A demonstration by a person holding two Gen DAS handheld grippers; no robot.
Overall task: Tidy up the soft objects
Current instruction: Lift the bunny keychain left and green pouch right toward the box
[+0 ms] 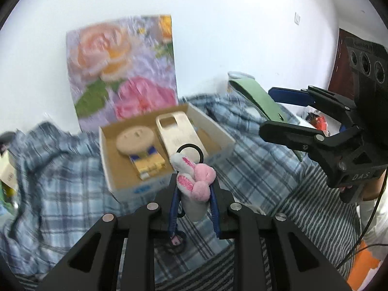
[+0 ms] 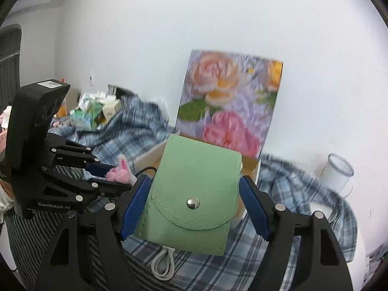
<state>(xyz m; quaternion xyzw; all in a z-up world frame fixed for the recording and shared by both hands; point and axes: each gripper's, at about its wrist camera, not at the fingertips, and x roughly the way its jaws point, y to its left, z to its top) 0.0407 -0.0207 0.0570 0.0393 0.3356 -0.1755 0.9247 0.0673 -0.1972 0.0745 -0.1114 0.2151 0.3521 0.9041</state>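
Observation:
My left gripper is shut on a pink and white plush bunny charm with a black ring, held above the near edge of an open cardboard box. The box holds a beige phone case, a round beige pad and a small yellow-blue packet. My right gripper is shut on a green snap pouch, held above the box's right side; it also shows in the left wrist view. The left gripper with the bunny shows at left in the right wrist view.
A flower painting leans on the white wall behind the box. Plaid and striped cloth covers the surface. A white cable lies below the pouch. A clear cup stands at right. Clutter of small boxes lies far left.

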